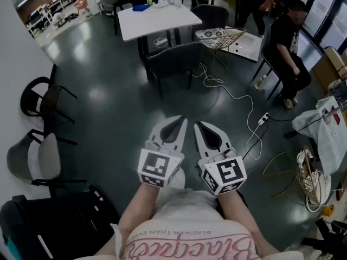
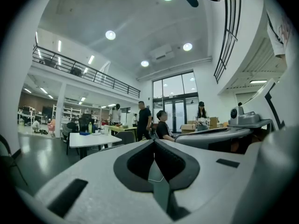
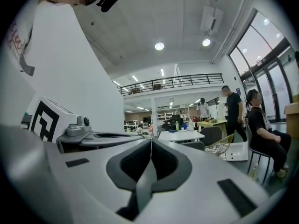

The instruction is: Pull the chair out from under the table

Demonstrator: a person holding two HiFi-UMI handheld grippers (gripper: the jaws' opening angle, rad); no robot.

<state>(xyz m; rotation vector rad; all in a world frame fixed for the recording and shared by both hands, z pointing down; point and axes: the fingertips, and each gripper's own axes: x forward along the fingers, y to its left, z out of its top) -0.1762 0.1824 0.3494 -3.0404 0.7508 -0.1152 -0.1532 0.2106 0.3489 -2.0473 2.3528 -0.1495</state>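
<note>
A dark grey chair (image 1: pixel 172 59) stands tucked at the near side of a white table (image 1: pixel 157 19), a good way ahead of me across the floor. Both grippers are held side by side in front of my body, pointing level toward it. My left gripper (image 1: pixel 179 121) is shut with nothing between its jaws. My right gripper (image 1: pixel 199 125) is shut and empty too. The same table (image 2: pixel 93 139) shows small and distant in the left gripper view, and the table (image 3: pixel 181 136) with the chair (image 3: pixel 195 145) appears in the right gripper view past the closed jaws.
A person (image 1: pixel 286 47) sits on a chair at the right, a wire-mesh chair (image 1: pixel 219 38) beside the table. A white cable and power strip (image 1: pixel 264 118) lie on the floor ahead right. Two chairs (image 1: pixel 40 99) stand along the white surface at the left. A wire basket (image 1: pixel 309 177) sits lower right.
</note>
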